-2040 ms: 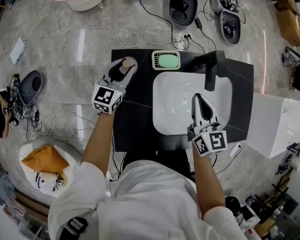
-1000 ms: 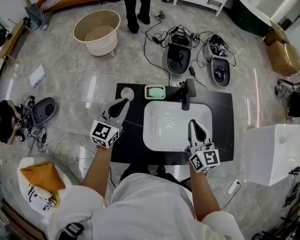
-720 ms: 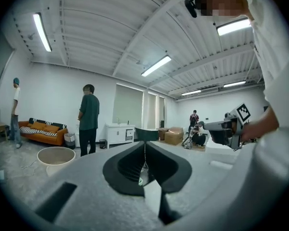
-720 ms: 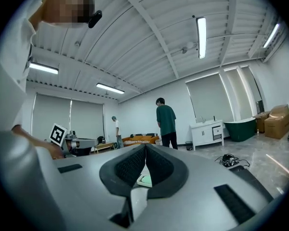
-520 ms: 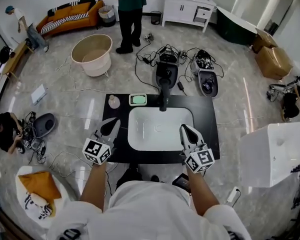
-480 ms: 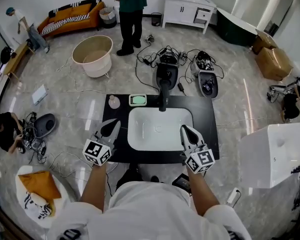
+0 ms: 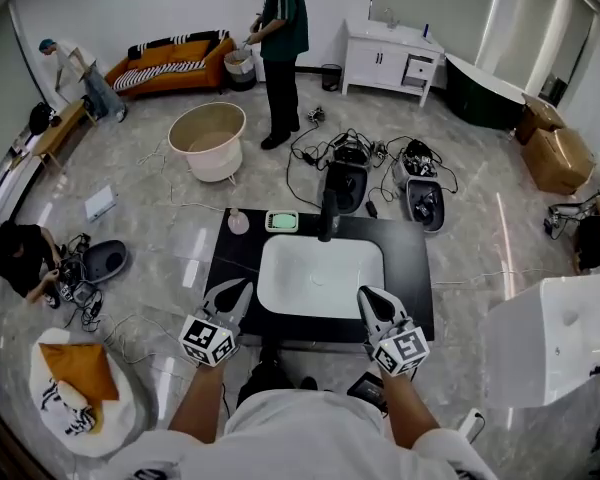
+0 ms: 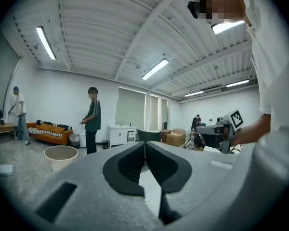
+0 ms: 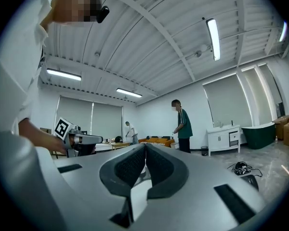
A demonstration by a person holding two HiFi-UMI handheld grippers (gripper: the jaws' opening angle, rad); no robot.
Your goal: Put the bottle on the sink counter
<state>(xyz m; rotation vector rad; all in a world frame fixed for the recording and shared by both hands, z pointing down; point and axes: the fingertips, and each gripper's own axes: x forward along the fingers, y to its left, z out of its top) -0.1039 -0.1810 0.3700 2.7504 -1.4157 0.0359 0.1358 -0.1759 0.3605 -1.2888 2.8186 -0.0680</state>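
The small pinkish bottle point(image 7: 238, 222) stands upright on the back left corner of the black sink counter point(image 7: 412, 286), free of both grippers. My left gripper point(image 7: 242, 286) hovers over the counter's front left edge, far short of the bottle, jaws shut with nothing between them. The right gripper point(image 7: 365, 294) sits at the front right of the white basin point(image 7: 320, 276), also shut and empty. In the left gripper view the left gripper point(image 8: 145, 143) has its pads meeting. The right gripper point(image 9: 145, 146) looks the same in the right gripper view.
A green soap dish point(image 7: 281, 221) and a dark faucet point(image 7: 327, 213) stand along the counter's back edge. Beyond are a beige tub point(image 7: 213, 138), floor devices with cables point(image 7: 345, 183), a standing person point(image 7: 283, 28) and a white cabinet point(image 7: 392, 53). A white box point(image 7: 560, 333) stands at the right.
The left gripper let go of the bottle, which stays on the counter's back left corner. Both grippers pulled back to the counter's front edge, and the head view rose and widened.
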